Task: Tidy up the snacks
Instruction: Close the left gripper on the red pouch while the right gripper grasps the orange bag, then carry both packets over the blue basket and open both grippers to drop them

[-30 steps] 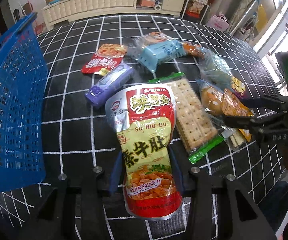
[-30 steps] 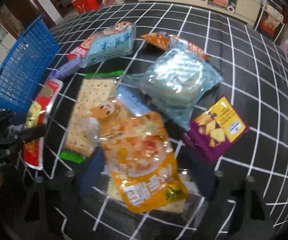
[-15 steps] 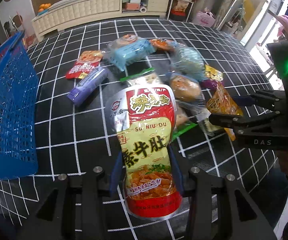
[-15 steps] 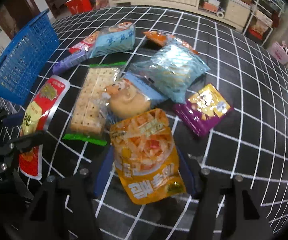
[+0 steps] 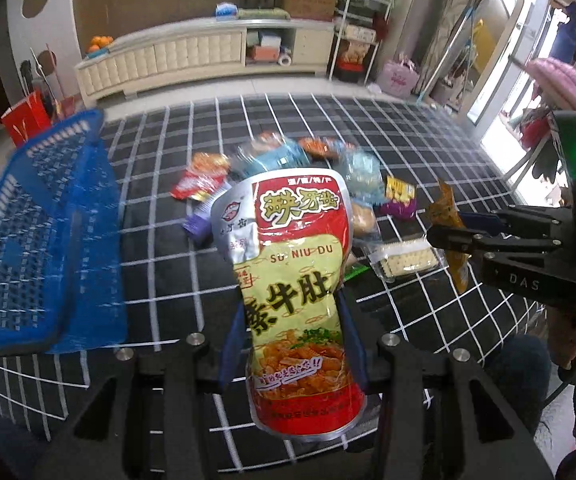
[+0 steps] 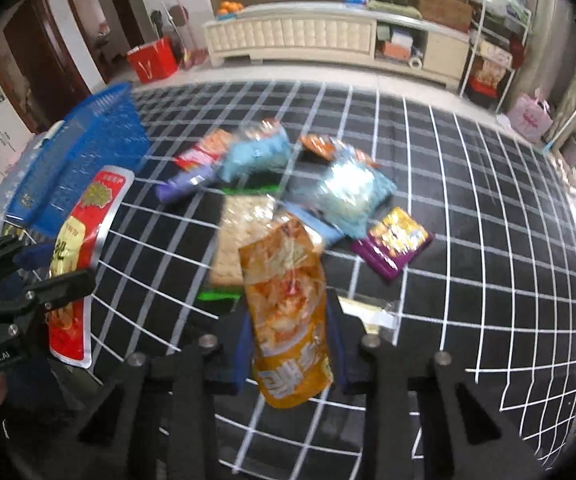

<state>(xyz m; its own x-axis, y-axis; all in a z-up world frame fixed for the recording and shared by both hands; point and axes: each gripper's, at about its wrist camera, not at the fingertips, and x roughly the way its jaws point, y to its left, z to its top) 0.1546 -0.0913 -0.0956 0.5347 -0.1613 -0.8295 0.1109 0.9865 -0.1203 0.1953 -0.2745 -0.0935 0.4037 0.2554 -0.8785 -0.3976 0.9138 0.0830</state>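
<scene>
Checked cloth (image 6: 468, 208), left gripper (image 5: 292, 344) grasping red pouch (image 5: 296, 240), right gripper (image 6: 288, 344) just clenched on orange packet (image 6: 288, 300)

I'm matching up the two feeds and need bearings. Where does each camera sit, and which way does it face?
Left wrist: on the left gripper, looking down along its fingers at the red snack pouch it clamps; right gripper at the right edge.
Right wrist: on the right gripper, clamping the orange snack bag; left gripper at the left edge.
Shared: blue basket, checked tablecloth, snack pile.
</scene>
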